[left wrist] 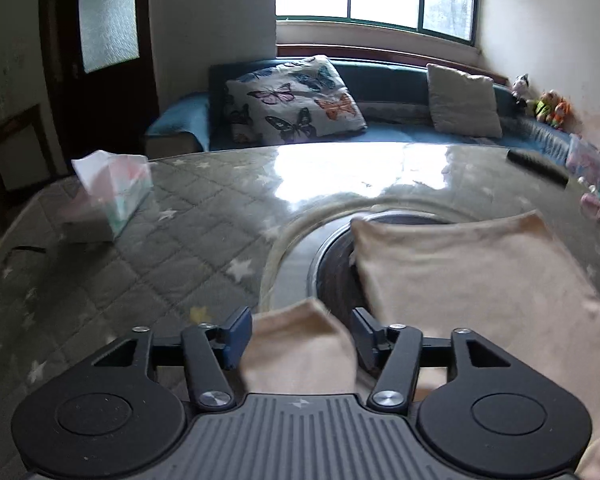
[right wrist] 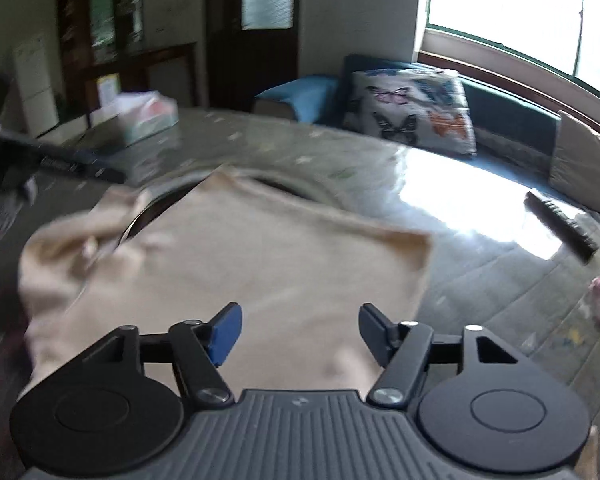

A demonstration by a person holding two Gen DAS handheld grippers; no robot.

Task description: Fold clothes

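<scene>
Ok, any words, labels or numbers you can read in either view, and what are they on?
None can be read.
Tissue box: coloured print, too blurred to read.
Dark bar at the left of the right wrist view: pale marks, smeared by motion.
Beige garment: no print visible.

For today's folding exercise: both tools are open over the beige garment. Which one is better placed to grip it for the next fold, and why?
Probably the left tool: a raised fold of the beige garment sits between its open fingers. The right tool is open above flat cloth, with no edge between its fingers.
</scene>
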